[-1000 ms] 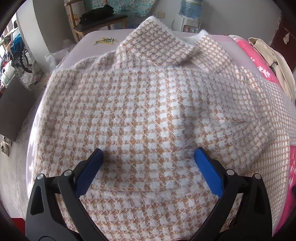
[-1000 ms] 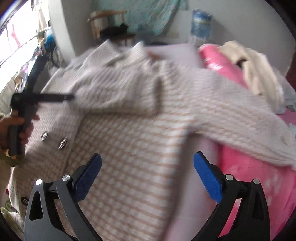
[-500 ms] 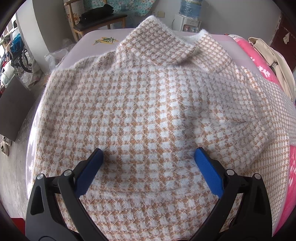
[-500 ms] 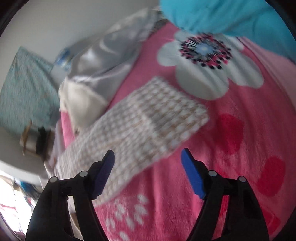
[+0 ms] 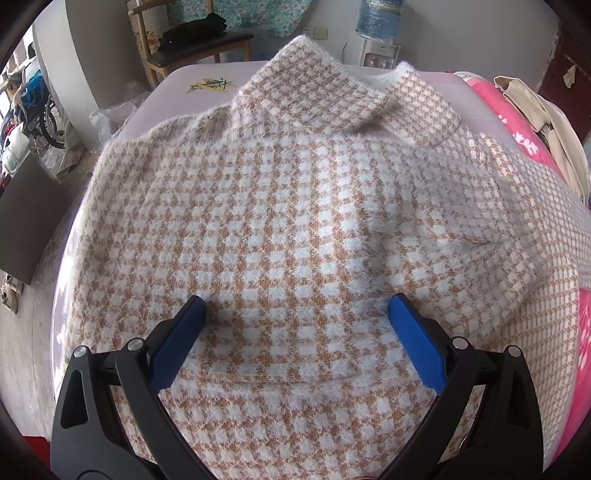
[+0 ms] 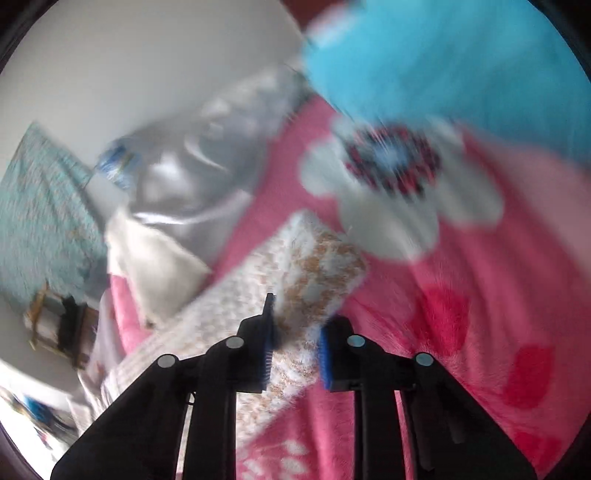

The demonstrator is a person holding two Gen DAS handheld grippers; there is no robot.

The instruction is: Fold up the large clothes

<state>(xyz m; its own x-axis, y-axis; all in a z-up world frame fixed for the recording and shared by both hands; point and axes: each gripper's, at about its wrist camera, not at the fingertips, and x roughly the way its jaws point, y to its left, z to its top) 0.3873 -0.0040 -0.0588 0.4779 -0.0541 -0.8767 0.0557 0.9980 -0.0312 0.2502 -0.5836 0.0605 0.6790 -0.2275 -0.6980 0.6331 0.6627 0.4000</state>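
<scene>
The left gripper (image 5: 295, 314) hovers with jaws wide apart over the checked coat (image 5: 295, 206), spread flat on the bed (image 5: 177, 79) beneath and beyond them. The right gripper (image 6: 293, 332) has its jaws closing around the coat's sleeve end (image 6: 314, 269), lying on the pink blanket (image 6: 461, 332) ahead

Beyond the far edge of your bed (image 5: 173, 79) stands a plain pale wall (image 5: 461, 33) with a socket (image 5: 317, 34) low on it. Against it you have a wooden chair (image 5: 195, 51) with dark things piled on the seat and a white water dispenser (image 5: 373, 51) carrying a blue bottle. A patterned teal cloth (image 5: 258, 14) hangs there. Left of the bed, grey floor (image 5: 22, 332) in daylight, a wheel (image 5: 51, 122) showing farther off.
</scene>
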